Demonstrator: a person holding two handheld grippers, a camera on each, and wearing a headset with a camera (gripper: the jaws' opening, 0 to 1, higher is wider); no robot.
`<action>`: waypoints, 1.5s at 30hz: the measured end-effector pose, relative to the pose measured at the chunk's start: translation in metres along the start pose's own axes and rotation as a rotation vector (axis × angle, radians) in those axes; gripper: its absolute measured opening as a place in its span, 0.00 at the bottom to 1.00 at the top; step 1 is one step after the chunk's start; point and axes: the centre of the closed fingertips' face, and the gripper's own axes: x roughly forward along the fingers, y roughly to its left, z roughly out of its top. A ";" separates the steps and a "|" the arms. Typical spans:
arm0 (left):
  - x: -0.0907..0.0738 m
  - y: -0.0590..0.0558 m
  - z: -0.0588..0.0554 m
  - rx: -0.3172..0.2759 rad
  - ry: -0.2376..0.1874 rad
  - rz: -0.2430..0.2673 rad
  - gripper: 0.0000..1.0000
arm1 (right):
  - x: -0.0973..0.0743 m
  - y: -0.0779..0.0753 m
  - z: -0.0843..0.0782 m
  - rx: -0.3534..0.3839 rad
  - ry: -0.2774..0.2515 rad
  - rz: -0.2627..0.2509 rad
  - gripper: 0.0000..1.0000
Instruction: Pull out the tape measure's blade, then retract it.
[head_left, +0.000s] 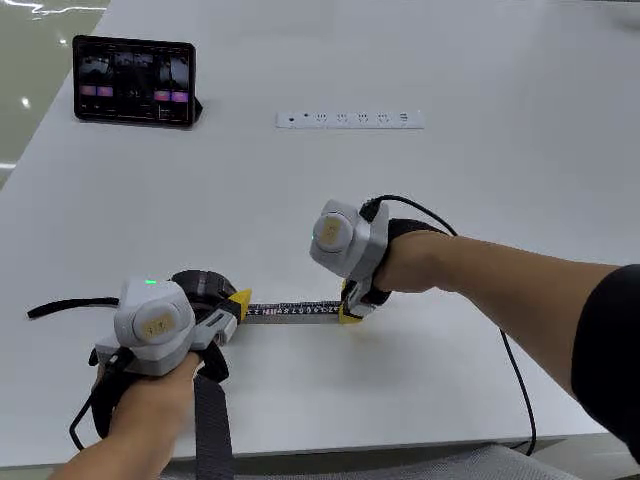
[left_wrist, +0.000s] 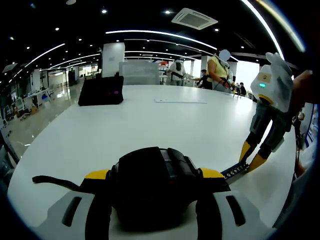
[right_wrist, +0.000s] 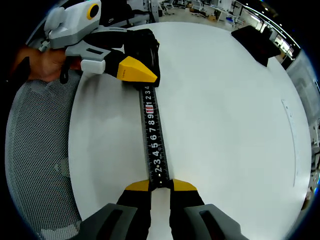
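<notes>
My right gripper (right_wrist: 160, 186) is pressed together on the tip of the blade (right_wrist: 152, 130), pinching it at the hook end. My left gripper (left_wrist: 155, 174) is clamped on the tape measure case (left_wrist: 152, 192), a jaw on either side, with the case sitting on the table (head_left: 450, 90). A short stretch of blade lies flat on the table to the right of the case, so I judge the pull is only begun.

The worry is my narrow hold on the tip. If it slips, the blade would likely snap back into the case. If I pull off line or lift, the blade could kink or the case could twist in my left jaws.

Right of the case the table is bare, with plenty of room to draw along. The table's near edge runs close to the case on my side. Its strap (head_left: 65, 306) trails off to the left. The power strip (head_left: 349, 120) and the tablet (head_left: 133, 80) sit well beyond the case.
</notes>
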 end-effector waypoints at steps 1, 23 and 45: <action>0.000 0.000 0.000 0.000 0.000 0.000 0.65 | 0.000 0.000 0.001 -0.015 -0.004 0.001 0.09; 0.000 0.000 0.000 -0.006 0.007 -0.002 0.64 | 0.003 -0.001 0.013 0.016 -0.021 0.002 0.09; 0.000 -0.001 -0.001 -0.012 0.016 -0.005 0.64 | 0.006 0.003 0.025 0.003 -0.035 -0.001 0.09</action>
